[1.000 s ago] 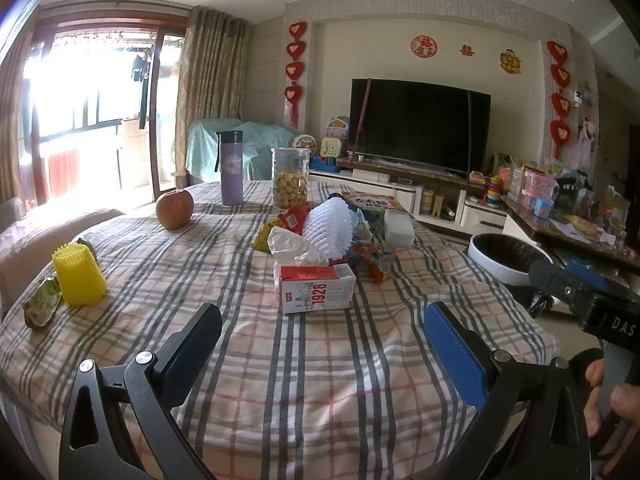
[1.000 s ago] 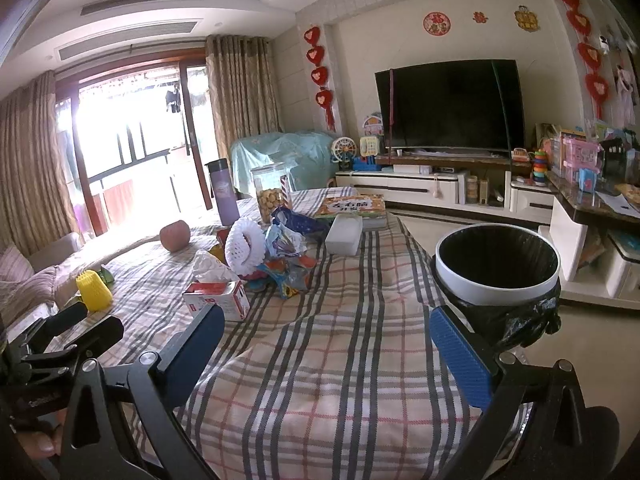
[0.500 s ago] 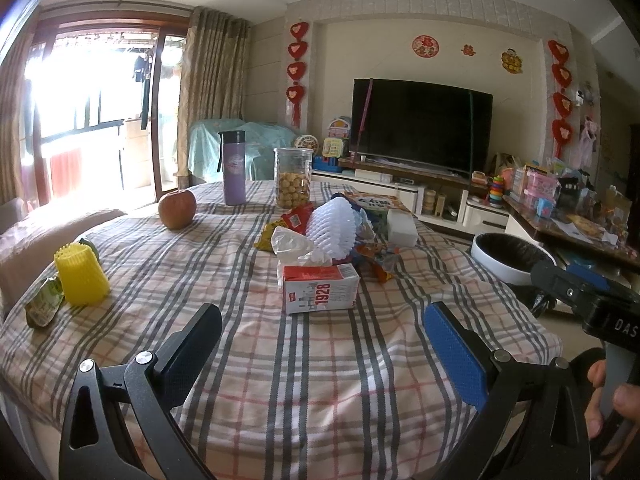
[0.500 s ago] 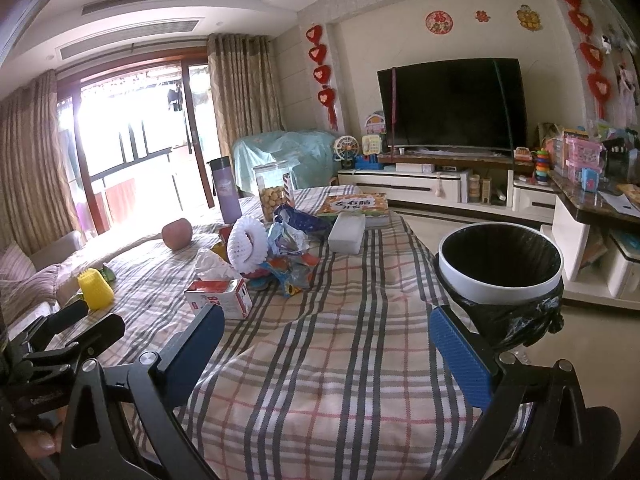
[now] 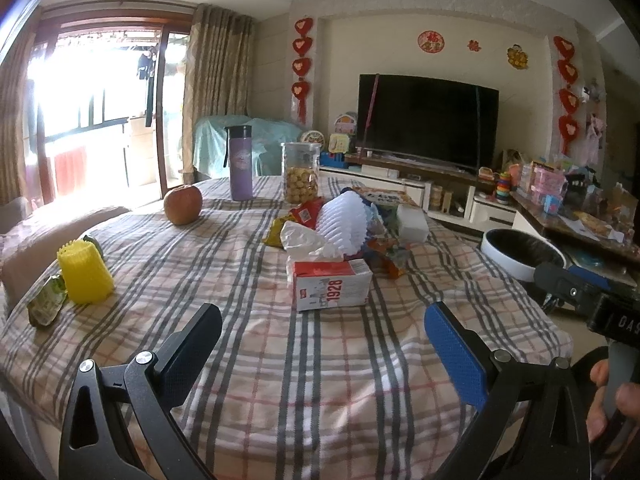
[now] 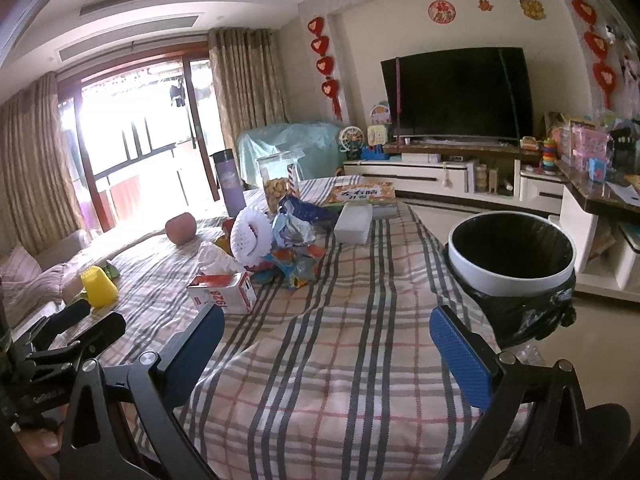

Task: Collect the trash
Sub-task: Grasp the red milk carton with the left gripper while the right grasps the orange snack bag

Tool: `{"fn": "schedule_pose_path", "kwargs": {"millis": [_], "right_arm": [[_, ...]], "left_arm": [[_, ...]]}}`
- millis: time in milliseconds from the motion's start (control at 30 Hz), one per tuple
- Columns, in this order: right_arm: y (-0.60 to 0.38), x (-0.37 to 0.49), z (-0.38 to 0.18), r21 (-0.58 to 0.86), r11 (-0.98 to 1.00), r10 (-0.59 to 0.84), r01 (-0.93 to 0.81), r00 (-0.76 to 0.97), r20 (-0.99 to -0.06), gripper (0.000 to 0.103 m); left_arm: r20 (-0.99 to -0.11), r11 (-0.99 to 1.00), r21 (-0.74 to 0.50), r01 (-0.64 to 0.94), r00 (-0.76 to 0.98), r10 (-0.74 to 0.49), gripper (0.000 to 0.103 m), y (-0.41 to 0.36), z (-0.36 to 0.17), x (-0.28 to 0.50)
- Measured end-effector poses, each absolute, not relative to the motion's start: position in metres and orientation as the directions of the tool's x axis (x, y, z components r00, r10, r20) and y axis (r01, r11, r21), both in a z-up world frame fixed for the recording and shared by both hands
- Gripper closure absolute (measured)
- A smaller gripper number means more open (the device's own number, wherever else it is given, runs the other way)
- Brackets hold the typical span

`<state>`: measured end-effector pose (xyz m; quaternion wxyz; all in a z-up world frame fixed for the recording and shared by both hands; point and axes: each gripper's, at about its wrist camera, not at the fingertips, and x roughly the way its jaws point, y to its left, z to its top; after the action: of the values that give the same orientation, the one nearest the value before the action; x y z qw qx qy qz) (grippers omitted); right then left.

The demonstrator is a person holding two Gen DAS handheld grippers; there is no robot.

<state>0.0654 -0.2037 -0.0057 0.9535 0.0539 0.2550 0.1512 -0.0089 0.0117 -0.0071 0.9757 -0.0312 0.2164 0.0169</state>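
Note:
A heap of trash lies mid-table: a white foam fruit net [image 5: 344,224] [image 6: 250,236], crumpled snack wrappers [image 5: 384,248] [image 6: 298,256] and a red-and-white tissue box [image 5: 330,286] [image 6: 224,292]. A yellow foam net [image 5: 84,274] [image 6: 98,284] and a green wrapper [image 5: 44,304] sit at the left edge. The white bin with a black liner [image 6: 510,256] [image 5: 520,254] stands beside the table's right side. My left gripper [image 5: 320,344] hovers open over the near cloth, short of the box. My right gripper [image 6: 328,344] is open too, empty, between the heap and the bin.
The table wears a plaid cloth [image 5: 248,352]. On it stand an apple [image 5: 183,210], a purple bottle [image 5: 239,162], a cookie jar [image 5: 300,178], a white container [image 6: 353,224] and a book [image 6: 362,194]. A person's hand [image 5: 616,404] holds the right gripper's handle. A TV stand lines the far wall.
Both grippers have drifted slightly; the table's objects sit a touch lower and nearer in the views. Both stay open and nothing was picked up.

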Motion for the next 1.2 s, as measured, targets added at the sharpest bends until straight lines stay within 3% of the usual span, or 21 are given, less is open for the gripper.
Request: {"fn": "schedule_pose_path", "kwargs": {"millis": [867,1200], "right_arm": [[-0.174,0.173,-0.044,0.247,0.924,0.383,-0.294,0.674,-0.632,0.0],[-0.159,0.222,-0.059,0.275,0.915,0.401,-0.296,0.593,-0.698,0.0]], "left_arm": [[-0.569,0.995,-0.104,0.0,0.82,-0.06,0.001,0.065,-0.026,0.11],[-0.639,0.99,-0.086,0.11,0.756,-0.14,0.001,0.057,-0.037,0.158]]}}
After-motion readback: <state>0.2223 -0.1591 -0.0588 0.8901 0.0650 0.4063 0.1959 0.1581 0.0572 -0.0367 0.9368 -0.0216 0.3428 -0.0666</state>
